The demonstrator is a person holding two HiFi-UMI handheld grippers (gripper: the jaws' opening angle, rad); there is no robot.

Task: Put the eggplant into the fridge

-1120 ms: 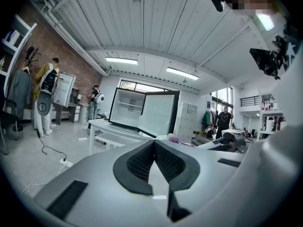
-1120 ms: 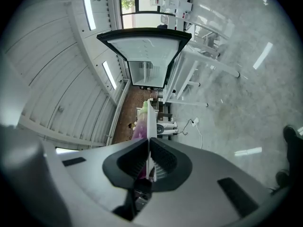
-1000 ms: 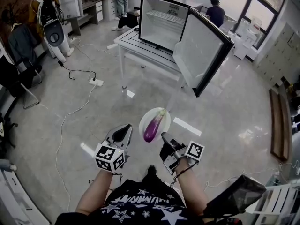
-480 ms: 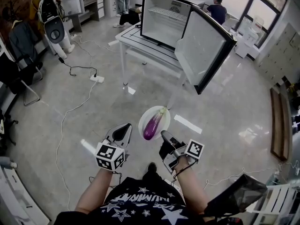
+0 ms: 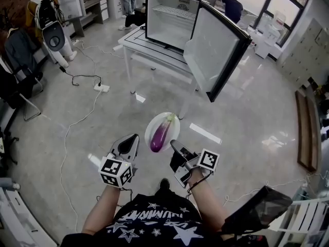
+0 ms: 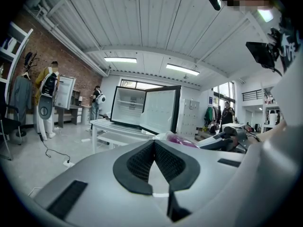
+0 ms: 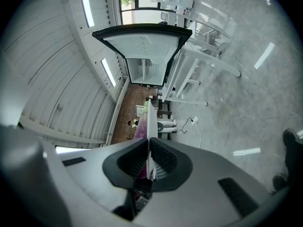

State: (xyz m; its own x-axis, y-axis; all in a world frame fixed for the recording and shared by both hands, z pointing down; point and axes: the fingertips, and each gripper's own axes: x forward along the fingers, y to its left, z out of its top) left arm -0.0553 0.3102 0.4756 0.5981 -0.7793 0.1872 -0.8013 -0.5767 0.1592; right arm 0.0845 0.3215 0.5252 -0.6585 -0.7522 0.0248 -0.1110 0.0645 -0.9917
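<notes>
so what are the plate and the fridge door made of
Plate: white, thin, smooth-looking; ceramic or melamine, cannot tell which. Fridge door: flat white inner liner, probably plastic, fairly matte, in a black frame.

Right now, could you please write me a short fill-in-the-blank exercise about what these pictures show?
1. The plate bearing the eggplant is clamped in the jaws of the ____.
2. The fridge door stands ____.
3. The fridge sits on a white ____.
Missing: right gripper; open; table.
</notes>
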